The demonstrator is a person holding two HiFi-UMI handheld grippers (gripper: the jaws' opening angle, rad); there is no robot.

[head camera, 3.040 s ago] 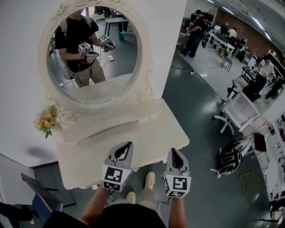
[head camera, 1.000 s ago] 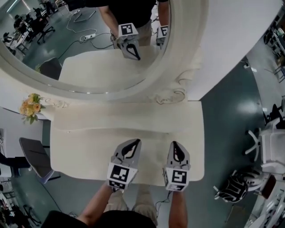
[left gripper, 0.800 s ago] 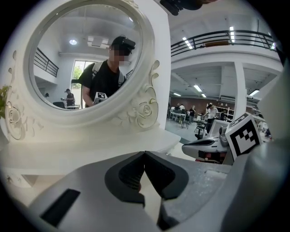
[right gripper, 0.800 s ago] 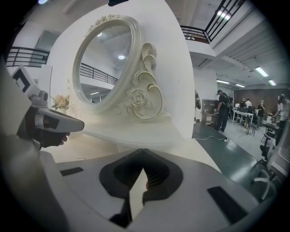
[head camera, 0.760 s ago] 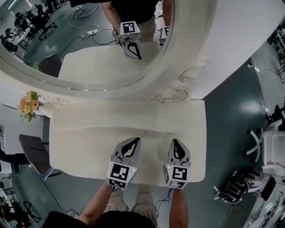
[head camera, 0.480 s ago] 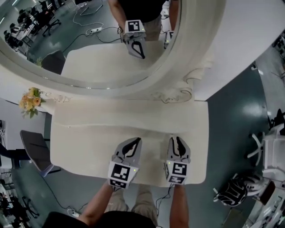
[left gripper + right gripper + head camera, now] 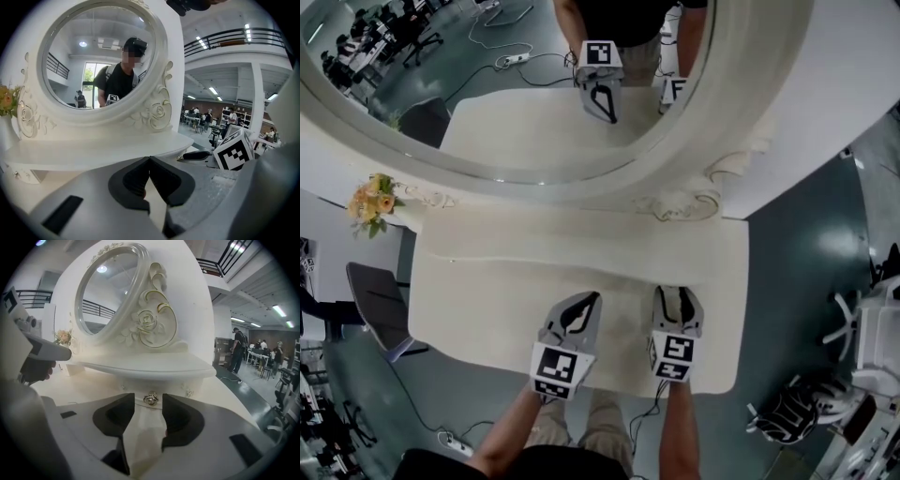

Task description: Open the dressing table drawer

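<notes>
The cream dressing table [image 7: 487, 291] has an oval mirror [image 7: 516, 84] and a shelf at the back. Under that shelf sits a small drawer with a round metal knob [image 7: 150, 399]. My right gripper [image 7: 677, 295] hovers low over the tabletop, pointing at the knob. Its jaws are opening, and the knob shows in the gap of the right gripper [image 7: 148, 405], just beyond the tips and untouched. My left gripper [image 7: 586, 302] hangs beside it over the tabletop. The left gripper [image 7: 149, 160] is shut, with nothing between its tips.
A small bunch of yellow flowers [image 7: 372, 202] stands at the table's back left corner. A dark chair [image 7: 370, 305] is on the floor to the left, and office chairs [image 7: 872, 337] stand to the right. The mirror reflects the person and both grippers.
The right gripper's jaws went from shut to wide apart, and it sank forward toward the shelf at the back. The left gripper has barely moved.
</notes>
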